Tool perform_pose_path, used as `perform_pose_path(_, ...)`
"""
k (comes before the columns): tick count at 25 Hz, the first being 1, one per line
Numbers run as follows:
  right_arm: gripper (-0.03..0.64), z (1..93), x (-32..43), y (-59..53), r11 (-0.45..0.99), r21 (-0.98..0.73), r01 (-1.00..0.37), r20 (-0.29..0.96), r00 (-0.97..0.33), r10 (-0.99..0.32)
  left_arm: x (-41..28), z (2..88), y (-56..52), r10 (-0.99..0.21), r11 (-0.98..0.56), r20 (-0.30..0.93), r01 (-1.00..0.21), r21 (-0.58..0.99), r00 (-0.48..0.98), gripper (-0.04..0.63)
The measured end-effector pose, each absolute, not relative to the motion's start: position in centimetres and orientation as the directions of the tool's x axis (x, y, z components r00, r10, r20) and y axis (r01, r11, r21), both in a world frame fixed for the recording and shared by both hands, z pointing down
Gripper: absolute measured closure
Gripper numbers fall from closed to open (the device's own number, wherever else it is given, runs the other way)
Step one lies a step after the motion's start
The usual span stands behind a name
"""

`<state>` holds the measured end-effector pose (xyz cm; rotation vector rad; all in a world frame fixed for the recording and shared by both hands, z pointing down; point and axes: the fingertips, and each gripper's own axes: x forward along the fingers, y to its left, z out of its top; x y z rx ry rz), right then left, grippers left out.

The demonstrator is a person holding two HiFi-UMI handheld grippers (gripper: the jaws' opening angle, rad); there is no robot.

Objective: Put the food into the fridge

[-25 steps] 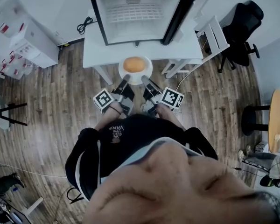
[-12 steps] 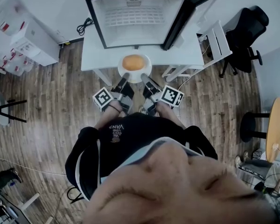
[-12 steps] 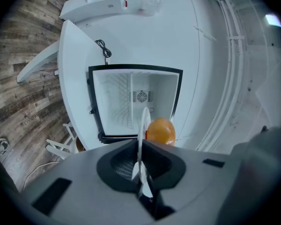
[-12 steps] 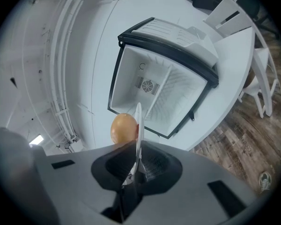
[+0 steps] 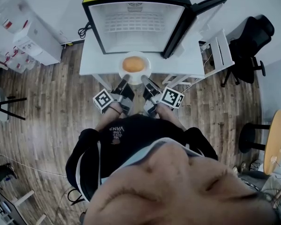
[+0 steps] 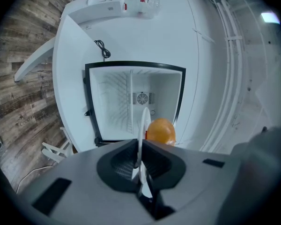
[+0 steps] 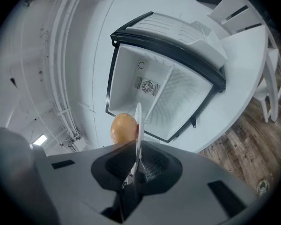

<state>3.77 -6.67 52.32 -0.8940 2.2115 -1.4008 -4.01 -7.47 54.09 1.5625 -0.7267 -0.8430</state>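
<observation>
**Plate held before the open fridge**

Left: the left gripper (image 5: 123, 83), fingers clenched on the near rim of a white plate (image 5: 135, 78). Centre: the plate, at the front edge of the table (image 5: 187, 55), carries the round orange food (image 5: 133, 63) just before the open fridge (image 5: 136, 25). Right: the right gripper (image 5: 145, 81), fingers likewise clenched on the plate's rim.

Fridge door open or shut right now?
Open: the door stands swung out rightward; the fridge interior and its rear fan are visible.
</observation>
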Motion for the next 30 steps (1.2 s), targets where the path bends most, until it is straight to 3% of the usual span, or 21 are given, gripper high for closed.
perform_pose_path(14, 0.589, 53.6, 5.9, -8.8, 0.265, -0.917, -0.299, 0.064, -0.765, -0.641, -2.2, 54.5, -9.2, -0.864, -0.134, -0.106, -0.021, 0.991, 0.492, 0.561)
perform_pose_path(30, 0.589, 53.3, 5.1, -12.5, 0.32, -0.907, -0.275, 0.027, -0.795, -0.606, -2.7, 54.9, -12.5, -0.877, -0.124, -0.1, -0.022, 0.992, 0.469, 0.561)
